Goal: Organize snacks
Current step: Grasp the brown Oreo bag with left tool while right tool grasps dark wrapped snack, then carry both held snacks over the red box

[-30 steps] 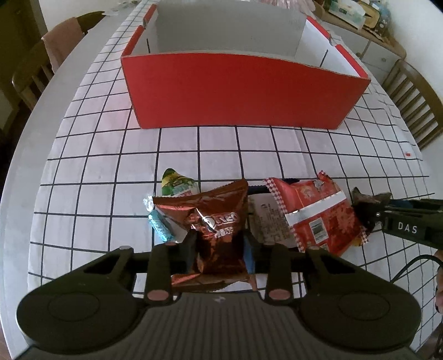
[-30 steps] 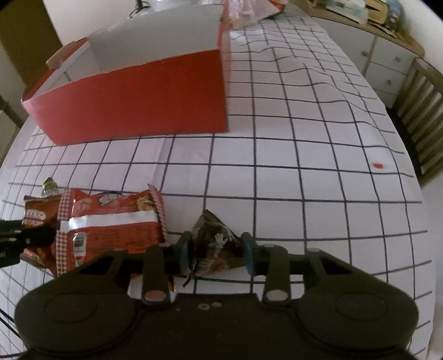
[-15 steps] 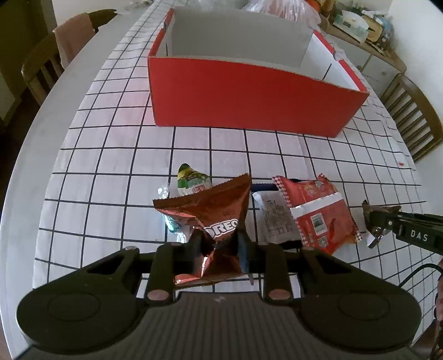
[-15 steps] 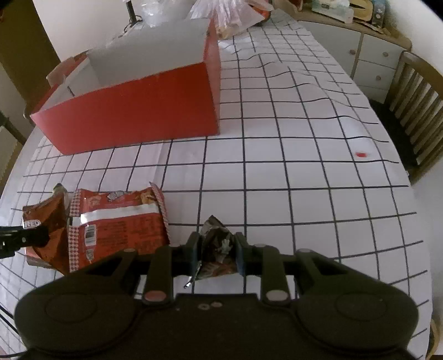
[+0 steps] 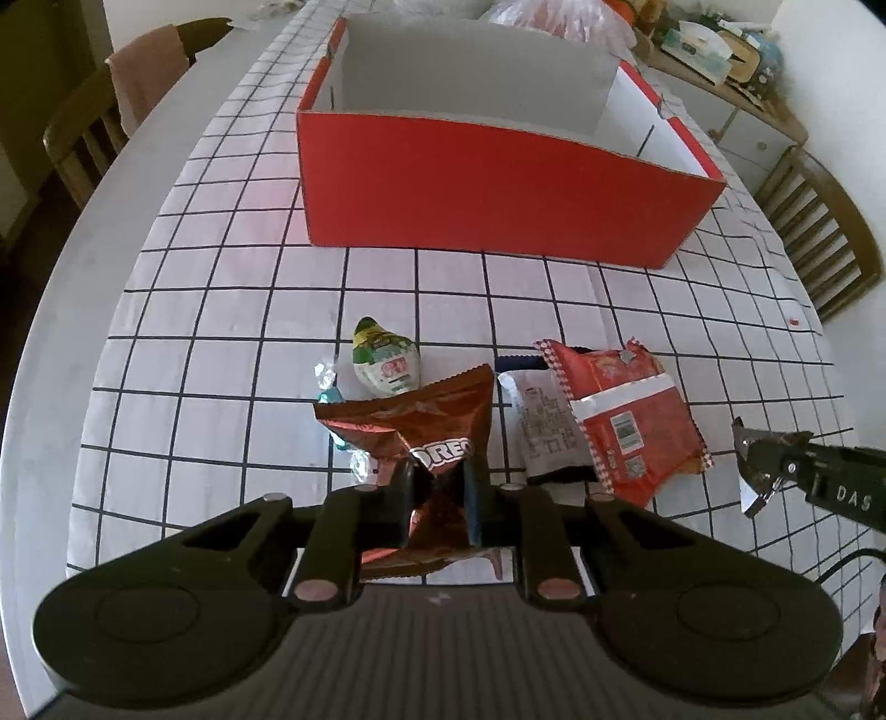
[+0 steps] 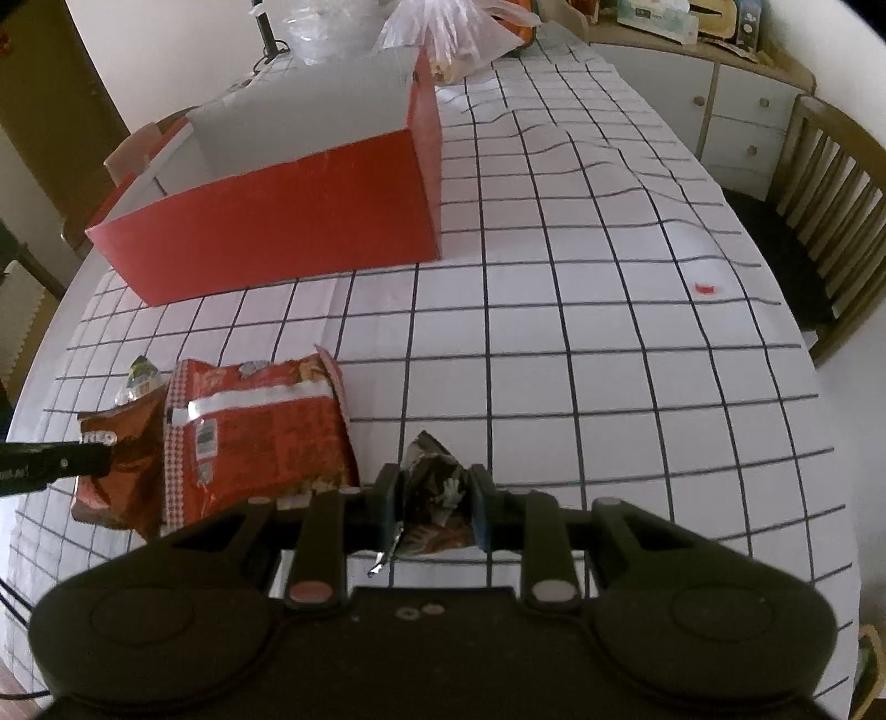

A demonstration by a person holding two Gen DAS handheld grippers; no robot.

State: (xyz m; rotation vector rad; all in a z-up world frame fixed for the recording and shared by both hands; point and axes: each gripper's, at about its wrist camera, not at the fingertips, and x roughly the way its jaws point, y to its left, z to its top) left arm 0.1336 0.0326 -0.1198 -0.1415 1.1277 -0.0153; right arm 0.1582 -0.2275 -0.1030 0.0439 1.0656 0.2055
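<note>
My left gripper is shut on a brown Oreo bag and holds it above the table. My right gripper is shut on a small dark foil packet, also lifted; it shows at the right edge of the left wrist view. An open red box with white inner walls stands farther back on the checked tablecloth; it also shows in the right wrist view. A red snack bag lies flat between the grippers.
A green-and-white pouch, a teal wrapped candy and a white-and-black packet lie near the Oreo bag. Wooden chairs stand at both sides. A plastic bag sits behind the box. A cabinet is far right.
Both grippers closed on their packets and lifted them up and back. The Oreo bag is crumpled between the left fingers, and the foil packet has left the cloth.
</note>
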